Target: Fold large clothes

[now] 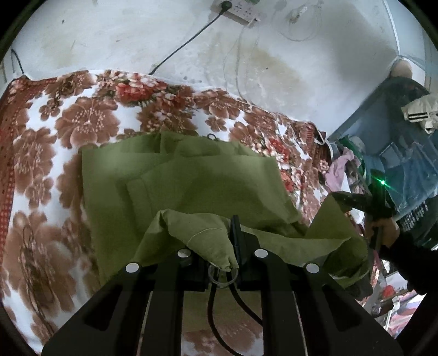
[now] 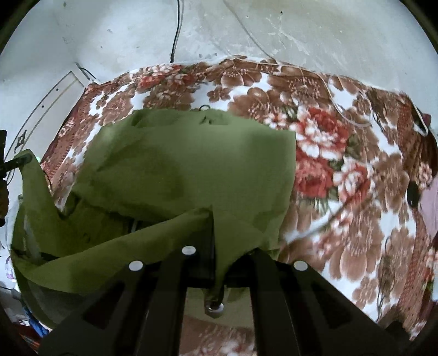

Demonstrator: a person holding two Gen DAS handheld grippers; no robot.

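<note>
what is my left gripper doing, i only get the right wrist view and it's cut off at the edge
observer: The left gripper has its fingers shut on a bunched corner of the green garment, held up off the floral blanket.
operator: anything beside the bed i can't see
observer: Yes, a blue translucent bin stands just past the blanket's edge.
operator: and on the wall
observer: A white power strip is mounted there, with a black cable plugged in and running down behind the blanket.
</note>
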